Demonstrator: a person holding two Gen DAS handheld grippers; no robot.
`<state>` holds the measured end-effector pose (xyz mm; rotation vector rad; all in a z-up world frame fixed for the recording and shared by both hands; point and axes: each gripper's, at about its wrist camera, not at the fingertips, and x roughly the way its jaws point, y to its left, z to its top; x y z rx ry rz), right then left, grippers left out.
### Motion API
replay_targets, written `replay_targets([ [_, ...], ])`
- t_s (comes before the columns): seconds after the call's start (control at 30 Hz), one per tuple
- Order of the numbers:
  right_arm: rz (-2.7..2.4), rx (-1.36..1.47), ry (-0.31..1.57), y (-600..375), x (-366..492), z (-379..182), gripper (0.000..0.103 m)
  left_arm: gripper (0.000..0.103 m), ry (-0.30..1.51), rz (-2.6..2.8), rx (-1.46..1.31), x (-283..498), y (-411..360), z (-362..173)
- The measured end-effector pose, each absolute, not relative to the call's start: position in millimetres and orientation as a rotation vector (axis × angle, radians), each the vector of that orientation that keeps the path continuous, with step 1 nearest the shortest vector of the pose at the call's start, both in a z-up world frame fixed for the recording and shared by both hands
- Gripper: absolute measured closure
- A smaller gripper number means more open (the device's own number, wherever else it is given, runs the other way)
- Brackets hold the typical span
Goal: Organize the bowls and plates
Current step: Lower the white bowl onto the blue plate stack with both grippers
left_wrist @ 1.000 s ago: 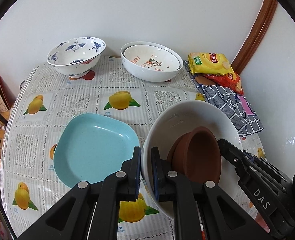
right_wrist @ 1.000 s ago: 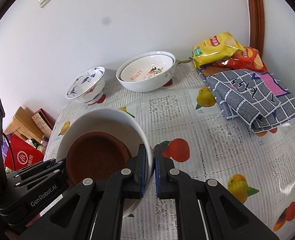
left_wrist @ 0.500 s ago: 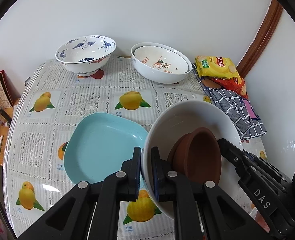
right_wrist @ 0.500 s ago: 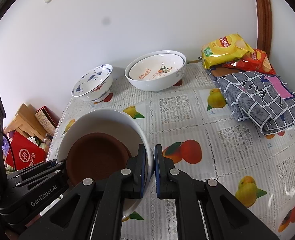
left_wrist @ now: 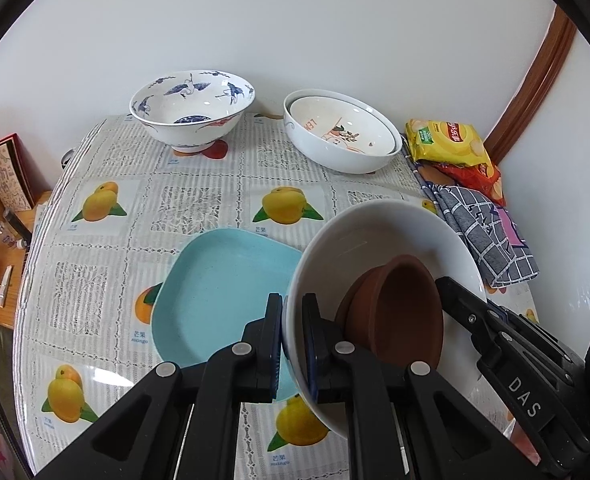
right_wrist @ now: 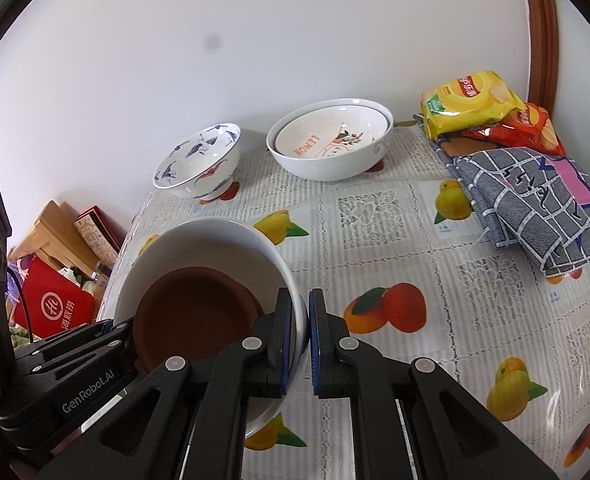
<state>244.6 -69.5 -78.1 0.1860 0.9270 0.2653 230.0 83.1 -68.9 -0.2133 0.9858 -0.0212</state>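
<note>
Left gripper [left_wrist: 293, 312] pinches the left rim of the white bowl [left_wrist: 379, 232]; right gripper [right_wrist: 302, 312] pinches the opposite rim, one finger inside, one outside. Bowl held tilted above the table [left_wrist: 199, 200], partly over the blue plate [left_wrist: 223, 288]. Brown bowl [left_wrist: 399, 312] lies inside it, leaning on the wall. At the far edge: crane bowl [left_wrist: 193, 108], and beside it, apart, the lemon bowl [left_wrist: 343, 132] nested in a bigger white one. Snack bags [right_wrist: 471, 100] and cloth [right_wrist: 535, 204] right.
</note>
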Motion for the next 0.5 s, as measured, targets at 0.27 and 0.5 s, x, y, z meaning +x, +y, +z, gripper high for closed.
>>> replay_targets([
  [0.27,0.287,0.175,0.932,-52,251,-80,0.095,0.093,0.986,0.001,-0.226,232,99,-70],
  [0.5,0.309,0.165,0.945,-36,259,-86,0.095,0.093,0.990,0.026,-0.238,235,115,-76],
])
